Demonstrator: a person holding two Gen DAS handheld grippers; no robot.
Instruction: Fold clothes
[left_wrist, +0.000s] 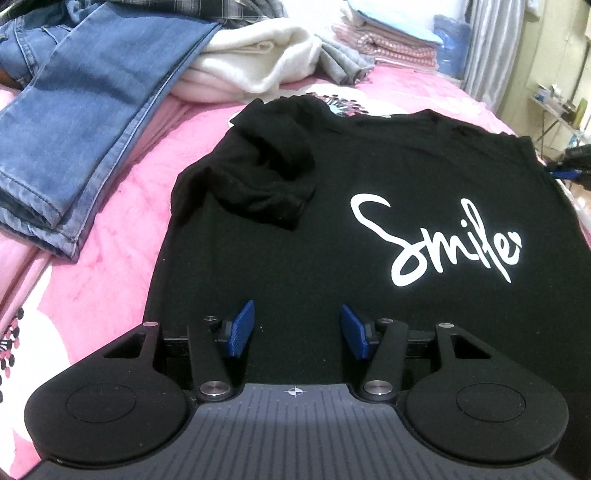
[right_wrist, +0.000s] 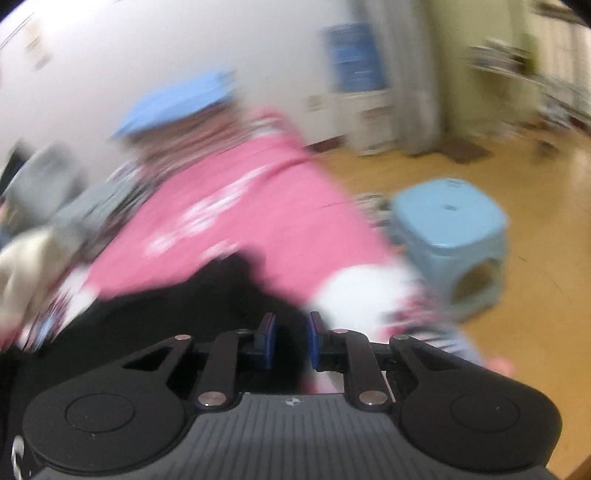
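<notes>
A black T-shirt with white "Smile" lettering lies flat on the pink bed cover. Its left sleeve is folded in onto the chest. My left gripper hovers low over the shirt's near part, its blue pads about half apart and only flat black cloth showing between them. In the blurred right wrist view my right gripper has its pads a narrow gap apart over the shirt's edge. The left wrist view catches that gripper at the shirt's far right shoulder.
Blue jeans lie at the left of the bed. Behind the shirt sit a cream blanket, a grey garment and a stack of folded pink cloth. A light blue stool stands on the wooden floor beside the bed.
</notes>
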